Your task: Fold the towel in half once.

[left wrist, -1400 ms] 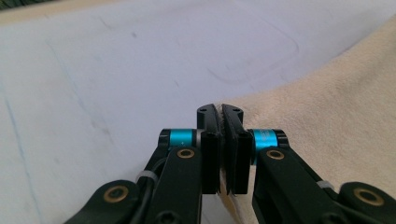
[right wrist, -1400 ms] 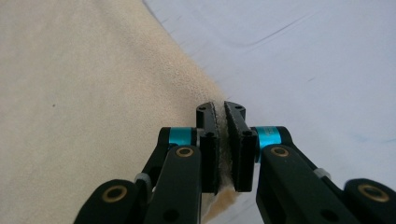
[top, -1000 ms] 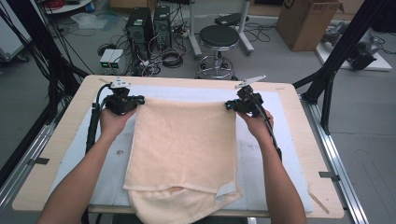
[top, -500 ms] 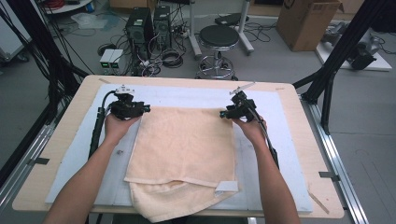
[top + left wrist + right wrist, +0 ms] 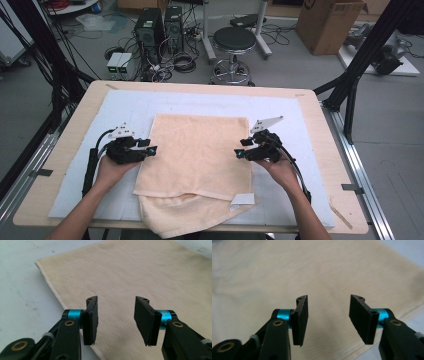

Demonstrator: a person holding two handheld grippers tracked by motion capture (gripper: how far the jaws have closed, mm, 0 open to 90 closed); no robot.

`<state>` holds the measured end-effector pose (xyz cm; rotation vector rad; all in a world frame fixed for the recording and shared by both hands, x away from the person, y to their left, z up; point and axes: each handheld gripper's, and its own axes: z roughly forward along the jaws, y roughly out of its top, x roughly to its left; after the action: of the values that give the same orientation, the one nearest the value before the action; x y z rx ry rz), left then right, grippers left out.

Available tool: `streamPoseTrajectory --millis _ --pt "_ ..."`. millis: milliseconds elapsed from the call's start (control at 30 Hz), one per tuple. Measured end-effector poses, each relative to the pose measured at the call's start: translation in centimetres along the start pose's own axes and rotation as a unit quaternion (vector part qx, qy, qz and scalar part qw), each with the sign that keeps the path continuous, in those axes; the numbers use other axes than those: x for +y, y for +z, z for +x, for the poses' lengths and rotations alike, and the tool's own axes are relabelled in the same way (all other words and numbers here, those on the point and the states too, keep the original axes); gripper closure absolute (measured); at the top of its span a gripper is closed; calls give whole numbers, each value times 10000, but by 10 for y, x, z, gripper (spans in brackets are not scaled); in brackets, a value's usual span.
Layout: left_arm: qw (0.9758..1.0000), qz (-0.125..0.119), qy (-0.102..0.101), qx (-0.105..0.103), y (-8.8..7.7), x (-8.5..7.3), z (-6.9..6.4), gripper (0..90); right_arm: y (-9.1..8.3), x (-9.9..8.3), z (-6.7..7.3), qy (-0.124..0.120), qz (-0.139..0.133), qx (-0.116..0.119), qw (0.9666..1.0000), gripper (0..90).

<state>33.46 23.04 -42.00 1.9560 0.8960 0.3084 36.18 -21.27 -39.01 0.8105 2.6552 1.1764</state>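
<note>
Far left on the floor, a tangle of black cables (image 5: 47, 75); nearer the table's far edge, two small pale boxes (image 5: 119, 62) with green lights, then two dark computer towers (image 5: 160, 27). Nothing standing between these and the work.

On the pale wooden table (image 5: 75, 115), a white mat (image 5: 125, 107), smooth and lightly scuffed. Left gripper (image 5: 148, 148) held low at the left edge of the towel (image 5: 200, 150), jaws apart and just been opening, nothing between them; in the left gripper view, left gripper (image 5: 115, 320) hanging above the cloth with its flat black pads over the towel (image 5: 140, 272) beside its straight edge and the bare mat (image 5: 20, 290).

Towel in the middle of the mat: cream, soft and nappy, folded into a rough rectangle, a rumpled lower layer spilling past the table's near edge, a small white label (image 5: 243, 199) at its near right corner.

Behind, centre, a round black stool (image 5: 234, 39) on a chrome base. Right gripper (image 5: 239, 148) at the towel's right edge, jaws likewise parted, just been opening, empty; in the right gripper view, right gripper (image 5: 328, 320) over the towel (image 5: 287, 270).

Far right, a brown cardboard box (image 5: 330, 25) and slanting black frame struts (image 5: 360, 65).
</note>
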Motion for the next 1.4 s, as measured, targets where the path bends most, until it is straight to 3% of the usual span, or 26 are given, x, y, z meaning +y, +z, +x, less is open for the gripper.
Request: streamPoseTrajectory --millis 67,133,233,333,400,533,567,800,933,1100,1200,1300,1400 --pt "10000 40 76 -22 -5 -7 -6 531 -2 -1 8 -107 10 53 9999 483" --pt "9995 249 193 21 -9 -13 -11 516 -4 -4 17 -230 -155 11 9996 484" --pt "9994 228 274 -30 -15 -21 -18 501 0 -12 23 -278 124 -27 9995 471" --pt "9989 294 336 -109 -19 -27 -23 484 1 -25 24 -286 101 -45 9995 471" --pt "9986 368 390 -38 -20 -31 -23 476 3 -34 23 -246 195 -102 9995 470" --pt "9987 487 51 104 -20 -37 -16 435 5 -46 21 -84 137 -114 9998 464" --pt "9990 444 -18 57 -22 -38 -15 427 3 -46 22 -95 78 -103 9999 464" --pt "9996 13 -18 -278 -48 -50 -30 431 -11 -47 54 -556 -318 475 9968 448" --pt "9986 -82 101 -504 -60 -62 -50 436 -8 -54 72 -760 -307 737 9939 448" --pt "9947 52 512 -894 -65 -73 -79 453 -14 -65 88 -937 -372 943 9904 472" --pt "9896 197 801 -1181 -62 -76 -93 474 -17 -70 93 -1014 -322 1048 9888 483" --pt "9841 418 1032 -1386 -56 -79 -98 508 -20 -77 95 -1098 -225 1282 9854 503" --pt "9810 588 1169 -1435 -51 -81 -100 577 -18 -83 98 -1281 -83 1420 9815 519"
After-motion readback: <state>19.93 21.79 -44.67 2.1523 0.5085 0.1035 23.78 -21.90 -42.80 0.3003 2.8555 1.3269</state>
